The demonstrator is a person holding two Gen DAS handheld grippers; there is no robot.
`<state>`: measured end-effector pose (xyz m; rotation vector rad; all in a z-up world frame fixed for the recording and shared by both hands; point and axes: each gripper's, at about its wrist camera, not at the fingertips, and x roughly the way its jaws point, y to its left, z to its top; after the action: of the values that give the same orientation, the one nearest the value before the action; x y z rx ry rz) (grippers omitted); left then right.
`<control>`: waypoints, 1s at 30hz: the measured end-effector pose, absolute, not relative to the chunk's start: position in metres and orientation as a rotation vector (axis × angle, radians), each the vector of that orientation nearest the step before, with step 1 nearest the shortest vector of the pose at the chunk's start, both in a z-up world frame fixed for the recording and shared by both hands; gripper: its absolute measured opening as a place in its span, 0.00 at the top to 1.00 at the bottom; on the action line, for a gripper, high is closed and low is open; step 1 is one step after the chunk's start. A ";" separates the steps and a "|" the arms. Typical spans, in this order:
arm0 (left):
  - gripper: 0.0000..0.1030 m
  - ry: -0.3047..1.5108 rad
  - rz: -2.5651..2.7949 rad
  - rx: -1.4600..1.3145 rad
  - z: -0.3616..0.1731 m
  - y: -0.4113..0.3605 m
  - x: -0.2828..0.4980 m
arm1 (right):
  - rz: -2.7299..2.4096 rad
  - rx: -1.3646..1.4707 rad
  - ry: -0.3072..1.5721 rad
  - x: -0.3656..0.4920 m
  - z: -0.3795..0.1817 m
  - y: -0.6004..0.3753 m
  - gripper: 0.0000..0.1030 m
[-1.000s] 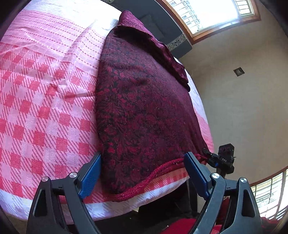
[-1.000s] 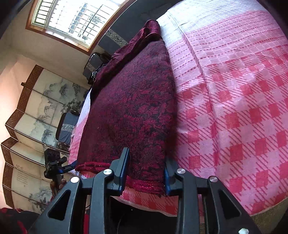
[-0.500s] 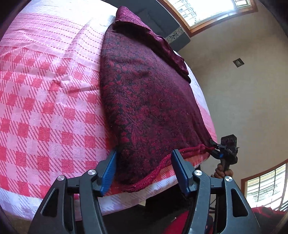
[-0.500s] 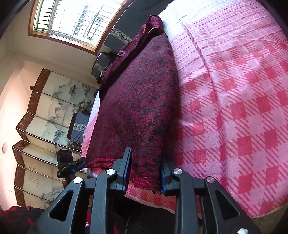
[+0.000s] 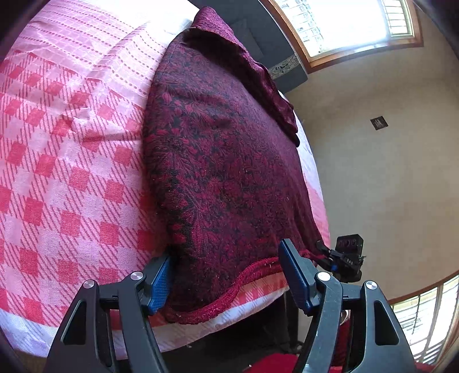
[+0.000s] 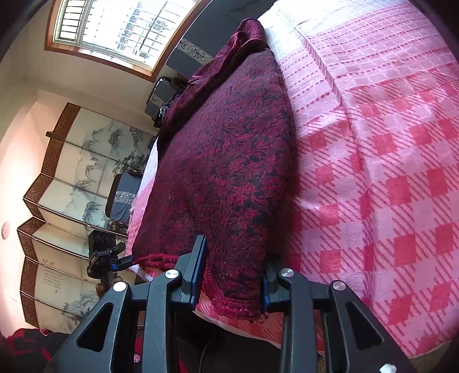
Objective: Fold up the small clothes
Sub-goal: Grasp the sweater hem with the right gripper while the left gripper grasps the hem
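Observation:
A dark red floral garment [image 5: 223,160] lies flat on a pink checked cloth [image 5: 63,160], its hem at the near edge. My left gripper [image 5: 226,282] is open and straddles the hem's left corner: one pad sits at the fabric's side edge, the other over the hem. In the right wrist view the garment [image 6: 229,160] fills the gap of my right gripper [image 6: 231,277], whose jaws are closing with both pads against the hem's right corner. Each view shows the other gripper at the far corner: the right gripper [image 5: 344,259] and the left gripper [image 6: 106,255].
The checked cloth [image 6: 387,172] drops off at the near edge just under both grippers. A folding screen [image 6: 71,178] and a dark chair [image 6: 123,195] stand beyond the table's left side. A window [image 5: 352,25] and dark seating [image 5: 258,37] are at the far end.
My left gripper's jaws have narrowed around the hem's left corner and sit closer to the fabric. The right gripper has stayed at its corner with the fabric between its pads.

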<state>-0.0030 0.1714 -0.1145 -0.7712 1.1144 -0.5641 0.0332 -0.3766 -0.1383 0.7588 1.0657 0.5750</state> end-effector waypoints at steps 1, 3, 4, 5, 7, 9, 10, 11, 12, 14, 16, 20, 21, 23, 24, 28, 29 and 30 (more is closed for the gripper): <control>0.39 1.094 -0.556 -0.763 -0.112 0.175 -0.007 | 0.570 0.746 1.069 0.032 -0.139 -0.377 0.73; 0.43 1.086 -0.551 -0.701 -0.106 0.174 -0.011 | 0.577 0.745 1.077 0.030 -0.141 -0.376 0.81; 0.44 1.103 -0.556 -0.675 -0.106 0.173 -0.012 | 0.585 0.755 1.077 0.030 -0.143 -0.377 0.82; 0.44 1.112 -0.565 -0.672 -0.106 0.174 -0.012 | 0.589 0.761 1.074 0.030 -0.144 -0.378 0.83; 0.44 1.113 -0.602 -0.699 -0.107 0.176 -0.013 | 0.599 0.775 1.073 0.031 -0.145 -0.379 0.83; 0.43 1.162 -0.636 -0.731 -0.113 0.180 -0.008 | 0.612 0.773 1.073 0.031 -0.145 -0.379 0.83; 0.43 1.194 -0.650 -0.756 -0.118 0.182 -0.006 | 0.614 0.779 1.072 0.032 -0.146 -0.380 0.83; 0.43 1.214 -0.672 -0.791 -0.122 0.185 -0.006 | 0.618 0.788 1.071 0.032 -0.146 -0.381 0.83; 0.42 1.207 -0.691 -0.819 -0.122 0.191 -0.007 | 0.622 0.794 1.071 0.032 -0.147 -0.381 0.83; 0.41 1.199 -0.705 -0.847 -0.123 0.201 -0.007 | 0.629 0.799 1.072 0.032 -0.147 -0.382 0.83; 0.41 1.182 -0.705 -0.880 -0.123 0.211 -0.006 | 0.637 0.798 1.072 0.034 -0.149 -0.385 0.83; 0.40 1.185 -0.789 -0.915 -0.125 0.206 0.004 | 0.645 0.825 1.066 0.034 -0.150 -0.386 0.82; 0.40 1.187 -0.808 -0.914 -0.125 0.202 0.007 | 0.647 0.829 1.065 0.035 -0.151 -0.387 0.82; 0.40 1.185 -0.828 -0.940 -0.126 0.195 0.013 | 0.650 0.824 1.066 0.034 -0.150 -0.387 0.81; 0.39 1.182 -0.833 -0.958 -0.126 0.193 0.015 | 0.650 0.825 1.066 0.034 -0.150 -0.387 0.81; 0.39 1.145 -0.785 -0.967 -0.123 0.193 0.014 | 0.648 0.839 1.074 0.036 -0.149 -0.387 0.80; 0.39 1.143 -0.754 -0.932 -0.119 0.192 0.012 | 0.647 0.834 1.078 0.036 -0.149 -0.387 0.80; 0.39 1.143 -0.709 -0.877 -0.115 0.191 0.010 | 0.643 0.826 1.081 0.037 -0.148 -0.386 0.81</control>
<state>0.0098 0.1910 -0.1154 -0.8769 1.1429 -0.7095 0.0368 -0.3860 -0.1483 0.8263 1.0810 0.6432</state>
